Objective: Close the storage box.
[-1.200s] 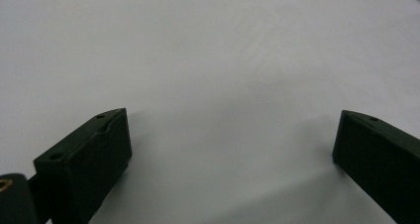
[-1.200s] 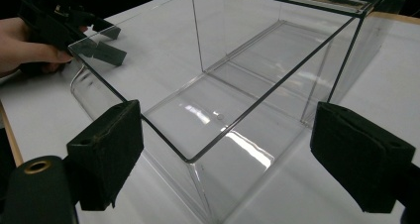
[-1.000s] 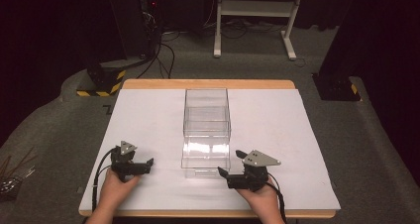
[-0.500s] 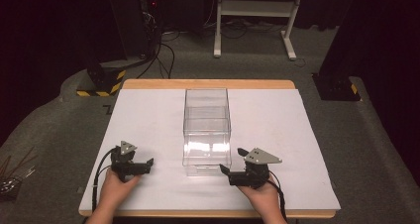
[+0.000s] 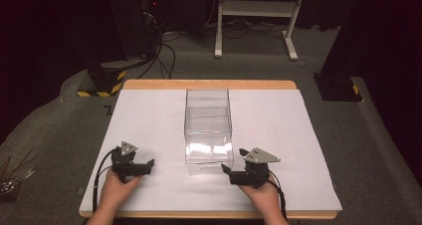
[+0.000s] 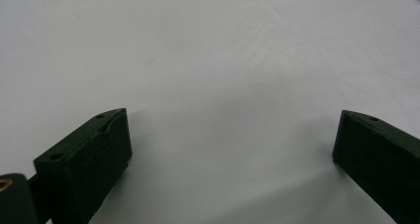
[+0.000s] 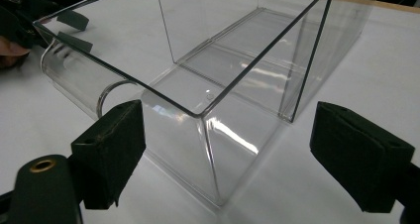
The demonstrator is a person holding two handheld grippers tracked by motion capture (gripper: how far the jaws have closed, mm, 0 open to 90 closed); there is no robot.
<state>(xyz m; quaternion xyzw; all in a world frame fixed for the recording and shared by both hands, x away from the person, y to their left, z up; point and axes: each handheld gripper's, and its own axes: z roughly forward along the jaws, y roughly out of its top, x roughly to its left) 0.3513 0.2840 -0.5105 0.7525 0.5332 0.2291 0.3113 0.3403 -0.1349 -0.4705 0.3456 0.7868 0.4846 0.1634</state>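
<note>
Centrally, I see a clear plastic box on the white-covered table; grey carpet and dark racks fill the frame's top. My left gripper and right gripper gape wide, empty.

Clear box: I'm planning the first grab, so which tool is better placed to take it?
Right. The right tool is open and faces the box corner; the left tool, also open, faces bare table.

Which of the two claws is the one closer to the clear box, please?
The right claw, almost at the near right corner of the clear box. The left claw rests farther off on the white table.
</note>
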